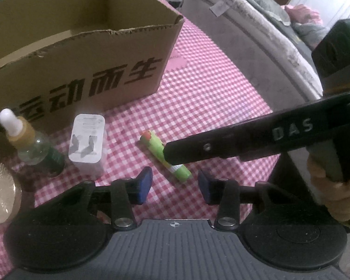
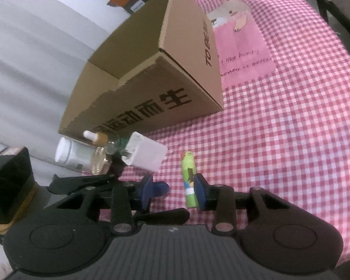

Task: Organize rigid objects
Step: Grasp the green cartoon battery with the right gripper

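A green tube (image 1: 165, 155) (image 2: 188, 175) lies on the pink checked cloth (image 1: 210, 98). My right gripper (image 2: 173, 191) is open around it: the tube rests beside the right blue pad (image 2: 200, 191), and the other pad stands well clear. In the left wrist view, one black finger (image 1: 221, 145) of that gripper crosses over the tube. My left gripper (image 1: 175, 185) is open and holds nothing, with the tube's near end just ahead of its gap. A white charger plug (image 1: 87, 140) (image 2: 144, 155) and a dropper bottle (image 1: 32, 144) stand to the left.
An open cardboard box (image 1: 81, 53) (image 2: 165, 74) stands behind the items. A gold lid (image 1: 0, 193) and a white pill bottle (image 2: 68, 156) sit at the left. A pink bear card (image 2: 242, 56) lies beyond the box. A padded chair (image 1: 245, 37) borders the table on the right.
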The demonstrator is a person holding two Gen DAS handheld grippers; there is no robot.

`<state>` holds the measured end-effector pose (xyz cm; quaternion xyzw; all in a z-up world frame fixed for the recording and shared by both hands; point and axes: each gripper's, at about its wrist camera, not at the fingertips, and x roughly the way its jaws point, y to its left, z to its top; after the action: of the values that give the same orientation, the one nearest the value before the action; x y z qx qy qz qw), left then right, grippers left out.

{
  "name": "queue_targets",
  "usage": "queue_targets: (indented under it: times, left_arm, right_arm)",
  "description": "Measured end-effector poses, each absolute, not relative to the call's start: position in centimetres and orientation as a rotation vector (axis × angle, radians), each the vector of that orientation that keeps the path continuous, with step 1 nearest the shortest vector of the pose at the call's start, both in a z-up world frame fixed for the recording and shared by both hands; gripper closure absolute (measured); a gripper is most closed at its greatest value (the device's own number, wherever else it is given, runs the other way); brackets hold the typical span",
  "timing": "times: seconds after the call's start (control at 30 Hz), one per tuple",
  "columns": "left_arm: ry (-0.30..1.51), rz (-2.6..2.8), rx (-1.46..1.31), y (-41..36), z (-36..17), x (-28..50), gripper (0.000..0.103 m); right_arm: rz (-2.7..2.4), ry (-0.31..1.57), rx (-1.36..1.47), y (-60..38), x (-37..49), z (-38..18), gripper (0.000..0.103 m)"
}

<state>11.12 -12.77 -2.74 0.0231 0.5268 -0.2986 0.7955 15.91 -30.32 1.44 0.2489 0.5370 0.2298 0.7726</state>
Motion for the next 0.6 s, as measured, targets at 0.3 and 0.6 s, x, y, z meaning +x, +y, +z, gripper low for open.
queue_targets:
  times: [0.3, 0.6]
  left_arm:
    - [1.127, -0.634, 0.083, -13.5, -3.3, 11.6, 0.065]
    - [1.090, -0.621, 0.118, -13.9, -3.2, 11.3, 0.065]
  right_arm:
    - [0.505, 1.206, 0.493, -29.4, 17.2, -0.7, 0.075]
    - [0.520, 1.192, 0.506, -28.8, 17.8, -1.2, 0.088]
